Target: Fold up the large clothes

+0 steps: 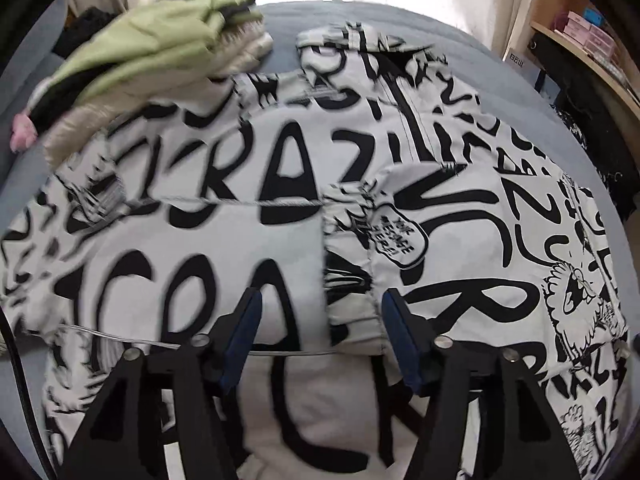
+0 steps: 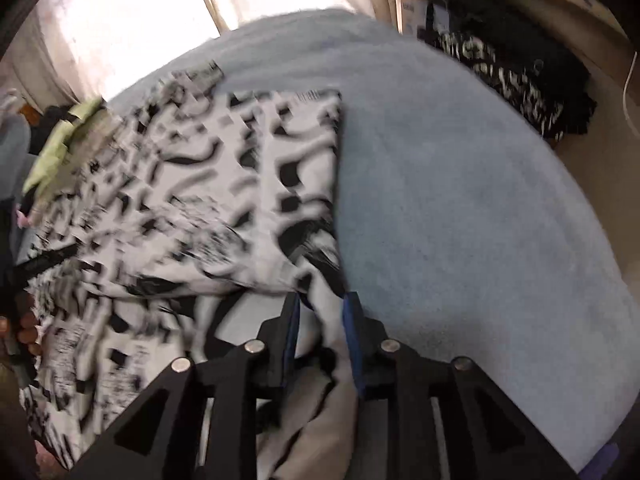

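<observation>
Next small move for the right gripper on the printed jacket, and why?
Probably close the right gripper fully on the fabric fold between its fingers: the black-and-white printed jacket lies partly folded on the blue bed cover, and the left gripper hangs open above it, holding nothing.

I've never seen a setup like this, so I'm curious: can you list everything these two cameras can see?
Printed garment: one, white with black lettering, spread on the bed.
Green garment: one, pale green, far left, beside the printed one.
Bed cover: one, light blue, beneath everything.
Dark clothing: one pile, black, beyond the bed's right edge.
Shelf boxes: several, pink, upper right.
Left gripper: one, black with blue pads, open over the garment.
Right gripper: one, fabric between its pads.
</observation>
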The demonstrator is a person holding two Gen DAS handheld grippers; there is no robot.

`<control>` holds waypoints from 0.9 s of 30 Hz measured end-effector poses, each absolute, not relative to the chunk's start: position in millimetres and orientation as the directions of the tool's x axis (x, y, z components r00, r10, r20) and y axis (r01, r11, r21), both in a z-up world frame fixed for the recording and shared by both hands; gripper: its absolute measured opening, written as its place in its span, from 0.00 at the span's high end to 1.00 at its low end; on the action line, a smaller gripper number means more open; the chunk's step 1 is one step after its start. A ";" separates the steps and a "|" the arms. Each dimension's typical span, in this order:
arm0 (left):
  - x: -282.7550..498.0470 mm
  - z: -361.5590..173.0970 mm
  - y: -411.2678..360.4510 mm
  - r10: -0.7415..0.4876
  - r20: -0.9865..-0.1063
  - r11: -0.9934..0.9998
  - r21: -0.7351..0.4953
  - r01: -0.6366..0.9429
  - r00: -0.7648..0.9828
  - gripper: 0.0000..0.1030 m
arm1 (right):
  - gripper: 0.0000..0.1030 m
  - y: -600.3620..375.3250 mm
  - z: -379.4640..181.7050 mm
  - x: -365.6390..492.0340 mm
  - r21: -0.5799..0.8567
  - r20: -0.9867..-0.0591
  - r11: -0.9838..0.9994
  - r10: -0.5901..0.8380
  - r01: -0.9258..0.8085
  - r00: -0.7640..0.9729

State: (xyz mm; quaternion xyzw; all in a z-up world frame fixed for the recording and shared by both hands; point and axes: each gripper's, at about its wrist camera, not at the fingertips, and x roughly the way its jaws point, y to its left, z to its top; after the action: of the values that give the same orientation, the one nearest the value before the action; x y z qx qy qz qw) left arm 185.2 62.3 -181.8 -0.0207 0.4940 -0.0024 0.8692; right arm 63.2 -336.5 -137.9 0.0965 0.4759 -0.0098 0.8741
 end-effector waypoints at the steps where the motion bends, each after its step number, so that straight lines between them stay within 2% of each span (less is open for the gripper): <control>1: 182.0 -177.7 62.2 -0.015 -0.849 1.000 -0.024 -0.010 0.528 0.39 | 0.76 -332.6 -132.4 63.4 0.163 -0.824 0.981 0.078 0.103 0.562; 5: 169.0 -163.6 48.2 -0.089 -0.825 0.996 -0.083 0.036 0.558 0.39 | 0.76 -296.2 -117.3 77.1 0.173 -0.795 0.983 0.100 0.065 0.598; 8: 170.8 -162.9 35.6 -0.132 -0.833 0.987 -0.159 -0.003 0.537 0.50 | 0.76 -257.4 -125.9 100.9 0.176 -0.808 0.984 0.136 0.014 0.573; 11: 175.7 -174.9 19.9 -0.191 -0.847 0.972 -0.233 -0.023 0.496 0.52 | 0.76 -219.7 -140.2 117.3 0.210 -0.816 0.977 0.194 -0.034 0.545; 15: 177.9 -199.6 -2.7 -0.144 -0.876 0.986 -0.166 -0.007 0.461 0.52 | 0.76 -182.5 -170.6 139.9 0.208 -0.847 0.975 0.217 -0.073 0.486; 20: 175.6 -209.1 -8.2 -0.078 -0.864 0.997 -0.069 0.036 0.497 0.52 | 0.79 -194.1 -198.3 143.6 0.203 -0.873 0.978 0.199 -0.041 0.444; 25: 182.9 -207.6 2.2 -0.088 -0.868 0.996 -0.082 0.033 0.488 0.52 | 0.79 -267.3 -197.0 136.8 0.091 -0.866 0.981 -0.008 0.172 0.500; 27: 182.6 -207.6 1.4 -0.085 -0.867 0.996 -0.075 0.041 0.491 0.52 | 1.00 -299.3 -200.0 132.8 0.196 -0.864 0.955 0.060 0.224 0.500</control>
State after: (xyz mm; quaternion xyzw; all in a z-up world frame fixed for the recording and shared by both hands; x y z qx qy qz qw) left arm 182.6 1.4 -207.6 -0.0221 0.5031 -0.0364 0.8632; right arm 132.8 -299.3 -200.0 0.1426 0.4977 -0.0478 0.8542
